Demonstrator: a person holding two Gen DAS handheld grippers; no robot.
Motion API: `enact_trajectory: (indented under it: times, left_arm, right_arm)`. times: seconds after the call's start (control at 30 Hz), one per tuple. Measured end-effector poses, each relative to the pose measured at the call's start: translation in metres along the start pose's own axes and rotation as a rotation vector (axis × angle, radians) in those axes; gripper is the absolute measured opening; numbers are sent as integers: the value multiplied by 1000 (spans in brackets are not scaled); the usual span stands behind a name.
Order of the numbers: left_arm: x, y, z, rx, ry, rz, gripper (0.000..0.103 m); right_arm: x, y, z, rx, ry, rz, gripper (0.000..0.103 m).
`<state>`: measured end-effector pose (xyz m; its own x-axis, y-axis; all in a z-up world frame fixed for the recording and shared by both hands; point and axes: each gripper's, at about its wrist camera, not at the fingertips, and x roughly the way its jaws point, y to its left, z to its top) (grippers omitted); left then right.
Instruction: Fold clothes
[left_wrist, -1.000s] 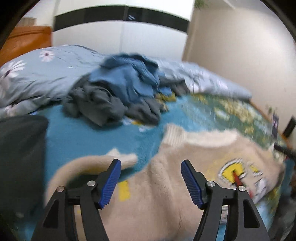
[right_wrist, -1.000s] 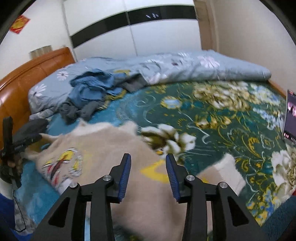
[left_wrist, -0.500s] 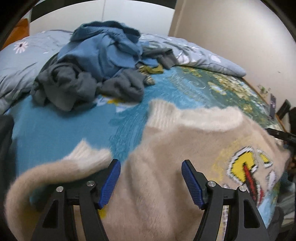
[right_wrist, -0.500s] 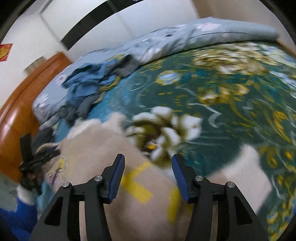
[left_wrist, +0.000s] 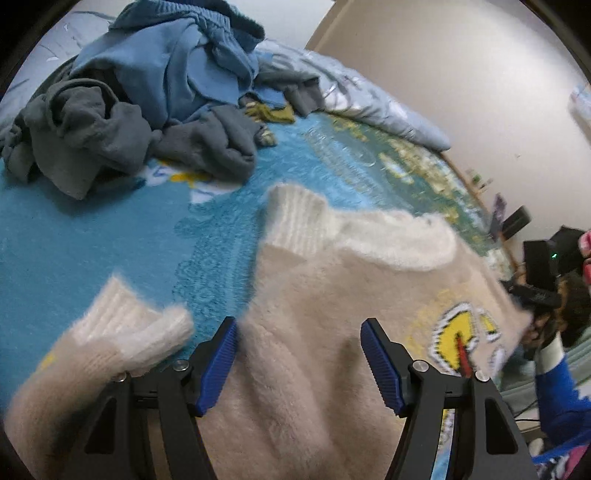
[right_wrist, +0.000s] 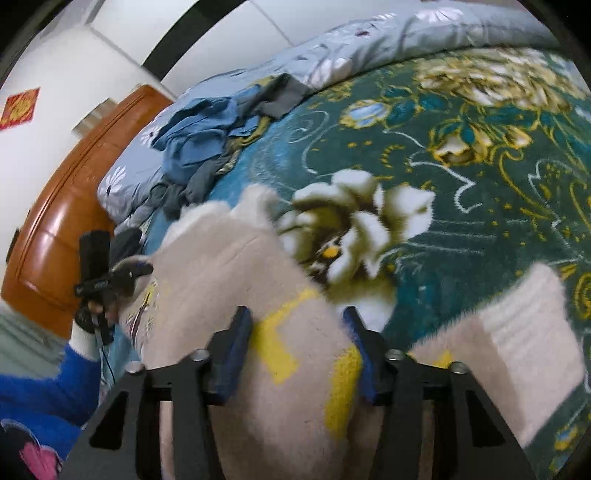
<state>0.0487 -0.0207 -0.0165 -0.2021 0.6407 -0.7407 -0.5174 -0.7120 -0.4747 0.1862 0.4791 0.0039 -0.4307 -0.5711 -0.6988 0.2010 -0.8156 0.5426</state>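
**Fuzzy beige sweater spread on the bed, both grippers at its near edge**

Beige and fluffy, the sweater lies across a teal floral blanket that covers the bed. It has white ribbed cuffs, a white ribbed band along its far edge and a yellow cartoon patch on the front.

In the left wrist view the left gripper points down at the sweater's body. Its blue pads stand wide apart with the fabric below and between them, and neither pad presses on the cloth. One sleeve curls off to the left of the gripper, with its white cuff resting on the blanket.

In the right wrist view the right gripper straddles a raised fold of the sweater marked with yellow stripes. The jaws are closing, and both pads sit against the sides of that fold. The other sleeve stretches away to the right and ends in a white cuff.

A pile of blue and grey clothes sits farther up the bed, well apart from the sweater, against a pale floral quilt. A wooden headboard stands at the left of the right wrist view. A blue sleeve shows below it.
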Motion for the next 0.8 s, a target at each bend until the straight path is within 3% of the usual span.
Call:
enact_trajectory:
  times: [0.07, 0.13, 0.17, 0.37, 0.5, 0.7, 0.8]
  left_arm:
    - [-6, 0, -3, 4, -11, 13, 59]
    - [-10, 1, -5, 9, -22, 64, 31]
    - [-12, 1, -6, 10, -29, 82, 27]
    - [-25, -17, -14, 69, -76, 131, 22]
    - [-42, -29, -23, 94, -106, 89, 20]
    - [-30, -21, -33, 71, -50, 40, 23]
    - [-19, -18, -35, 66, -19, 55, 26]
  right_arm:
    - [-8, 4, -2, 4, -21, 1, 20]
    - [-16, 7, -4, 10, -44, 0, 18]
    - [-20, 10, -5, 6, -53, -7, 17]
    - [-50, 46, -1, -56, -157, -93, 15]
    - [-63, 69, 4, -94, -223, -112, 15]
    - [-60, 84, -6, -115, -211, -131, 15]
    - [-62, 81, -14, -96, -215, -133, 15]
